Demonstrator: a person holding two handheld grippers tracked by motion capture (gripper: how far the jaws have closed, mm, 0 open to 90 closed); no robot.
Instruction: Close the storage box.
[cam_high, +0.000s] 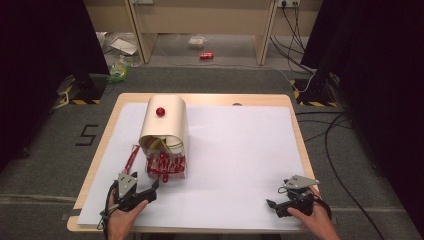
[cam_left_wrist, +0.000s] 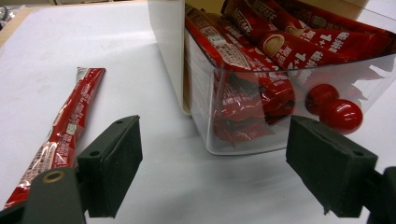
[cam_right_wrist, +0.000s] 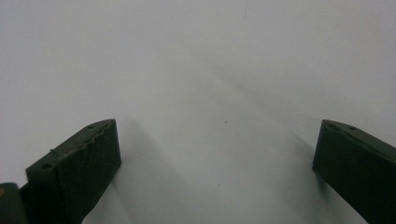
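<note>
A clear plastic box full of red coffee stick sachets stands on the white sheet at the table's left. Its cream curved lid, which has a red knob, is tipped back. A red round knob shows at the box's near corner. One loose sachet lies flat on the sheet left of the box. My left gripper is open just in front of the box, with nothing between its jaws. My right gripper is open over bare sheet at the near right.
The white sheet covers most of the wooden table. On the floor beyond the table are cables, a red can and some litter.
</note>
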